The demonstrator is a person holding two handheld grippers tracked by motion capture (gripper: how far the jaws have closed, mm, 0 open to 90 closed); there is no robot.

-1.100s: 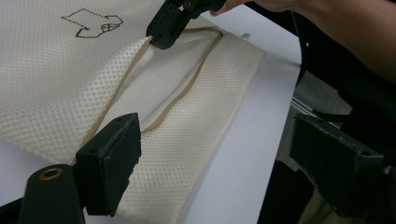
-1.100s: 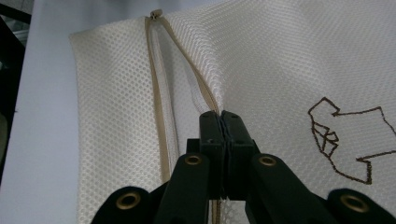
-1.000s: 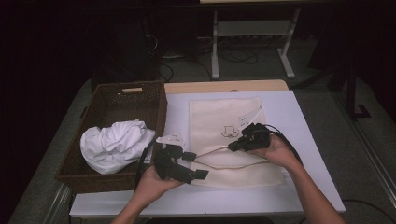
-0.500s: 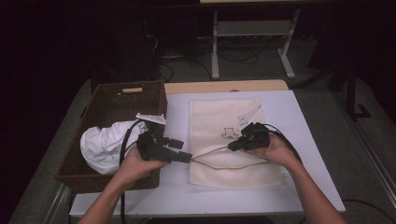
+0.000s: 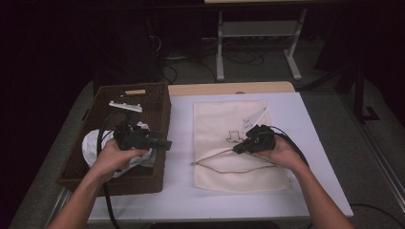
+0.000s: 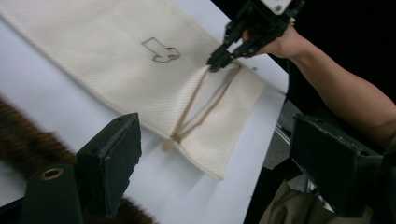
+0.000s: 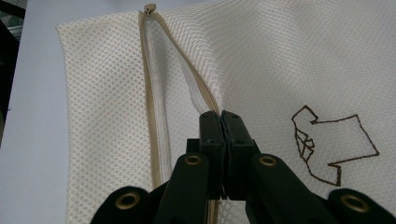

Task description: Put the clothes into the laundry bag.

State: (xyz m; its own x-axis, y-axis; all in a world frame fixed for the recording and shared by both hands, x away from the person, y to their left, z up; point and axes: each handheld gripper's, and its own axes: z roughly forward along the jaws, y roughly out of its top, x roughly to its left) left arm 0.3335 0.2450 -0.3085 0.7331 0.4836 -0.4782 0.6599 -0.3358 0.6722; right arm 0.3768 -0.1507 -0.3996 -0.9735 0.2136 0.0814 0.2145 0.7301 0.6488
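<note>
- Table [image 5: 181,200]: a white surface carrying a brown woven basket [image 5: 148,102] on the left and a cream mesh laundry bag [image 5: 215,119] lying flat at the centre.
- Mesh laundry bag: its tan zipper [image 7: 148,93] is parted into a long slit. The mouth must be held lifted and wide, so the edge should be raised gently and not dragged sideways, which would slide the bag across the table.
- Basket: holds a crumpled white garment [image 5: 93,145], judged to be what goes into the bag next.
- Left claw [image 5: 165,143]: above the basket beside the garment, jaws spread, nothing between them. It should descend on a thick fold of the garment and gather enough cloth that none trails when lifted.
- Right claw [image 7: 220,122]: jaws pressed together, pinching the upper edge of the zipper opening. The pinch should hold until the garment is inside; a slip here would let the slit fall shut.
</note>
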